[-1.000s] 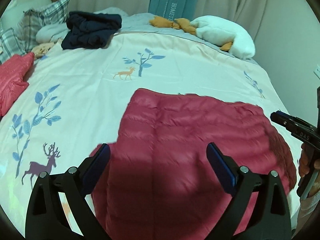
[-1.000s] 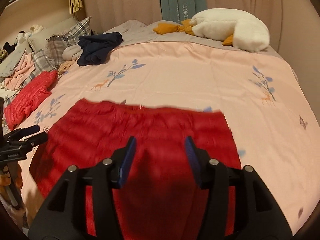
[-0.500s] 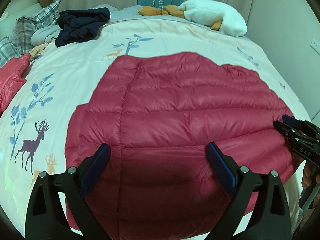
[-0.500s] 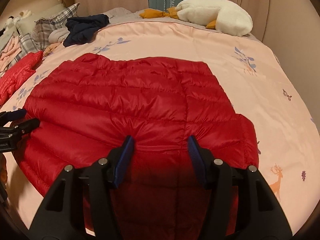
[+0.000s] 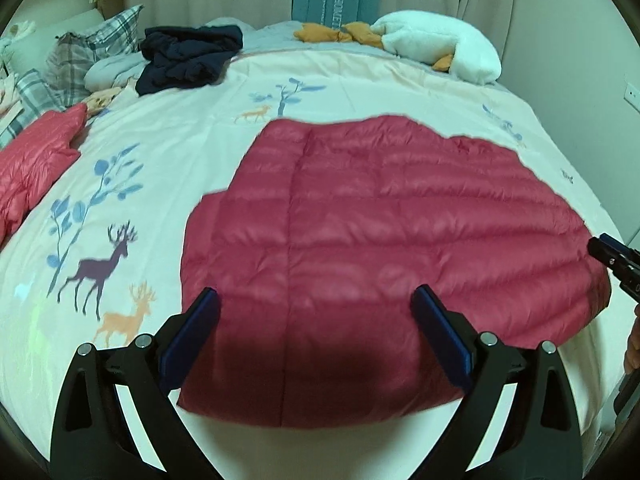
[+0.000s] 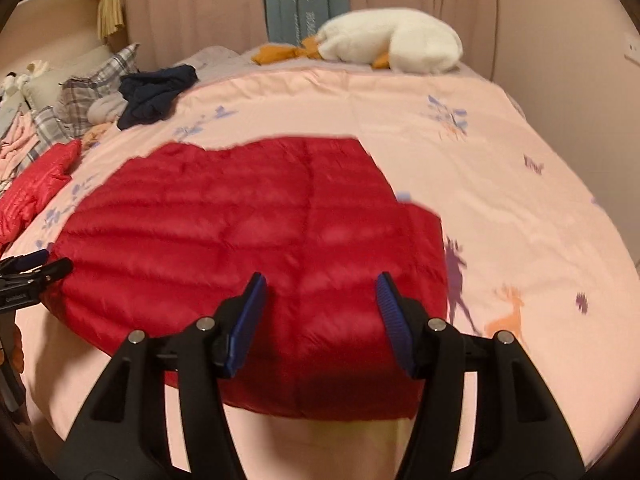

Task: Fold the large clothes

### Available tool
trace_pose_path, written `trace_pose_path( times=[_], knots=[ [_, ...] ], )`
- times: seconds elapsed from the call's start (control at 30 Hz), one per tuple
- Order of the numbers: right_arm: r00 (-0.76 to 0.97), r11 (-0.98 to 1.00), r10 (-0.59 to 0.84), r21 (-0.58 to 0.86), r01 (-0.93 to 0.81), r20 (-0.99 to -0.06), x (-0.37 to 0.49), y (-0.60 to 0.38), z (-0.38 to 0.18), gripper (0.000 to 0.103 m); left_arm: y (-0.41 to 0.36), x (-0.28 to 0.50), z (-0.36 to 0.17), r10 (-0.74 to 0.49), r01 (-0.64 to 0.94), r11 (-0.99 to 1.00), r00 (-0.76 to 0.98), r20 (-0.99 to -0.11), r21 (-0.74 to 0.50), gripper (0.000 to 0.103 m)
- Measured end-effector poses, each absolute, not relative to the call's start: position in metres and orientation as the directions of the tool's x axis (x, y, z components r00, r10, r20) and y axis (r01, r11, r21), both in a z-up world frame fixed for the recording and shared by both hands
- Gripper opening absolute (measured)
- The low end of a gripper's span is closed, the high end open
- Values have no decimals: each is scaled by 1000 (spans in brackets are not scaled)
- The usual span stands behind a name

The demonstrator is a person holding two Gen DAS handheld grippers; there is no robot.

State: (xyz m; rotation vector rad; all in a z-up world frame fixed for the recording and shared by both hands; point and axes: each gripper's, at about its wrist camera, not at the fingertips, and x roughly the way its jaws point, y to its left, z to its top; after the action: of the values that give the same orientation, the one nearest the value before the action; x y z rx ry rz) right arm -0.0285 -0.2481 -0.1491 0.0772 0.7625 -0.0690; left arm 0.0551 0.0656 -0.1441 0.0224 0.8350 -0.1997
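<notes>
Now the red down jacket [image 5: 384,240] is lying spread flat at the near edge of the bed [image 5: 168,136]. Both the left hand-held gripper [image 5: 316,332] and the right hand-held gripper [image 6: 320,320] are hovering over it, spread wide, gripping nothing.

The left hand-held gripper [image 5: 316,336] hangs spread wide above the red quilted jacket [image 5: 380,240] (flat on the bedspread [image 5: 180,136]).
</notes>
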Motion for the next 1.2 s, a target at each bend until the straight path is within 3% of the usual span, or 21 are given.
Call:
trace_pose_path(
  times=[0.23,0.6,1.2],
  knots=[
    [680,991,-25,72,114,-733,-20,-255,-177,59,66,60,-163,-185,193,978,621,-762,-80,98],
    [704,986,-10,111,126,-711,-41,-263,-158,60,71,55,-157,-170,177,981,616,-769,-76,98],
    [671,982,2,128,139,-742,-33,-266,-184,63,73,56,-168,-179,178,980,595,-783,-88,98]
  ],
)
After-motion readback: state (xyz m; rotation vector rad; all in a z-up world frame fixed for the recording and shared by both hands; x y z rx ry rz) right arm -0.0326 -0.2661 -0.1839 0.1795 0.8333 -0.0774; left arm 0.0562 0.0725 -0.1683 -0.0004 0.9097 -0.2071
